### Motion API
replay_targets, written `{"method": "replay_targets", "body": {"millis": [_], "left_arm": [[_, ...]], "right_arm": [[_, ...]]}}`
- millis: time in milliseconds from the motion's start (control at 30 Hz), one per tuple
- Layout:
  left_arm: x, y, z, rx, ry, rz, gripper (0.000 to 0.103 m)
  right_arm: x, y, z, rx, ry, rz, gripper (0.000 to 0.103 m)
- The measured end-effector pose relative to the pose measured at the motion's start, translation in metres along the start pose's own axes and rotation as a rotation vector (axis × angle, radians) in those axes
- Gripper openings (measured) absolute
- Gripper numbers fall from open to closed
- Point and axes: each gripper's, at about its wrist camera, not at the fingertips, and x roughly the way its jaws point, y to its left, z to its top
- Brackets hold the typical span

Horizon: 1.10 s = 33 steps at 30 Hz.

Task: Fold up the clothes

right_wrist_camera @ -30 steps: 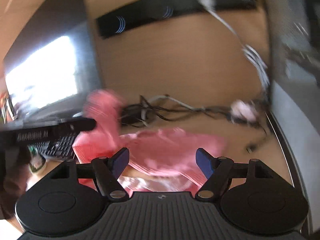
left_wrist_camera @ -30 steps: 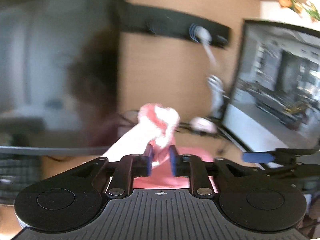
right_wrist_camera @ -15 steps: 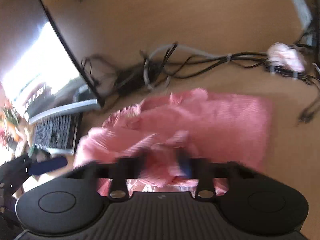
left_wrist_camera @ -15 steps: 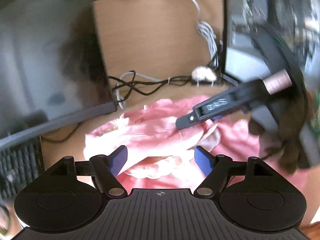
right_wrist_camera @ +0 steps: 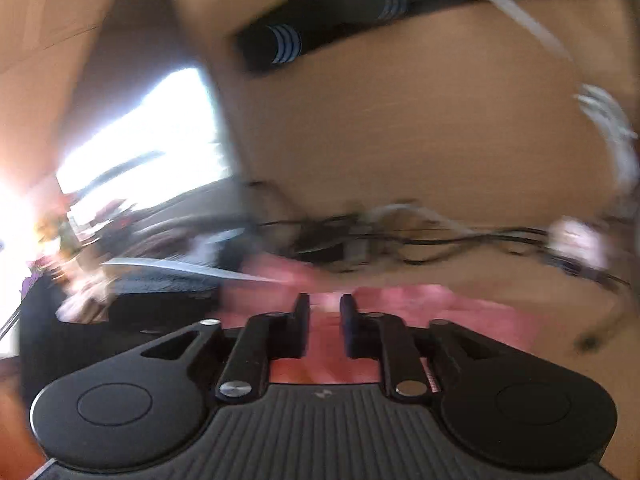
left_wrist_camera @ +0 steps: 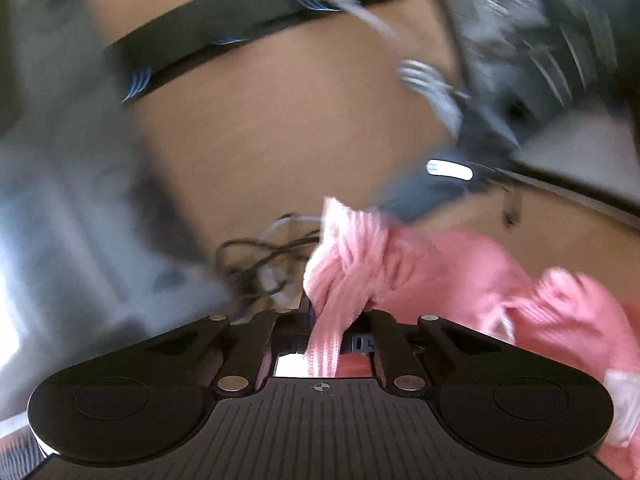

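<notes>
A pink striped garment lies crumpled on the wooden desk. My left gripper is shut on a bunched fold of it, which stands up between the fingers. Just beyond that fold, the blurred dark shape is my right gripper, reaching the cloth's upper edge. In the right wrist view the right gripper has its jaws drawn close together with pink garment in the narrow gap and below. Both views are heavily motion-blurred.
A tangle of dark and white cables lies at the back of the desk, behind the cloth. A black power strip is mounted on the wooden back panel. One monitor stands to the right, another bright screen to the left.
Half a second ago my left gripper was open over the cloth; now it is shut on a fold. The right gripper has closed on the fabric. Both views have swung upward.
</notes>
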Motion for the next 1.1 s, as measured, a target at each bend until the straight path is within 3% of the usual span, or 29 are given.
{"method": "replay_targets", "body": {"millis": [100, 167, 300, 367, 400, 467, 600, 833, 900, 1000, 1033, 1067, 1100], "left_arm": [[-0.006, 0.021, 0.007, -0.085, -0.017, 0.031, 0.009], [-0.016, 0.046, 0.012, -0.175, -0.031, 0.062, 0.009], [-0.023, 0.081, 0.016, -0.274, -0.03, 0.106, 0.009], [-0.026, 0.092, 0.012, -0.305, -0.021, 0.122, 0.009], [-0.027, 0.095, 0.009, -0.319, -0.015, 0.125, 0.009], [-0.027, 0.104, 0.004, -0.349, -0.002, 0.132, 0.009], [-0.032, 0.117, -0.008, -0.394, 0.01, 0.14, 0.009], [-0.035, 0.115, -0.006, -0.404, -0.003, 0.109, 0.009], [-0.03, 0.101, -0.001, -0.382, -0.006, 0.075, 0.009], [-0.02, 0.075, 0.007, -0.344, -0.009, 0.012, 0.009], [-0.017, 0.067, 0.01, -0.332, -0.01, -0.009, 0.009], [-0.013, 0.058, 0.013, -0.319, -0.011, -0.03, 0.009], [-0.01, 0.049, 0.015, -0.306, -0.012, -0.051, 0.009]], "right_arm": [[0.024, 0.006, -0.022, -0.102, 0.049, -0.074, 0.029], [0.047, 0.025, -0.034, -0.191, 0.074, -0.068, 0.048], [0.097, 0.068, -0.044, -0.336, 0.131, -0.053, 0.051], [0.116, 0.08, -0.049, -0.422, 0.148, -0.093, 0.051], [0.12, 0.083, -0.049, -0.45, 0.155, -0.1, 0.048], [0.127, 0.089, -0.048, -0.495, 0.168, -0.102, 0.009], [0.11, 0.108, -0.03, -0.463, 0.105, -0.028, 0.009], [0.153, 0.125, -0.052, -0.435, 0.232, 0.03, 0.01], [0.149, 0.117, -0.051, -0.383, 0.226, 0.039, 0.011], [0.106, 0.1, -0.043, -0.329, 0.15, 0.049, 0.037], [0.086, 0.092, -0.042, -0.319, 0.116, 0.039, 0.051], [0.067, 0.084, -0.041, -0.304, 0.088, 0.028, 0.059], [0.047, 0.073, -0.042, -0.281, 0.067, 0.015, 0.061]]}}
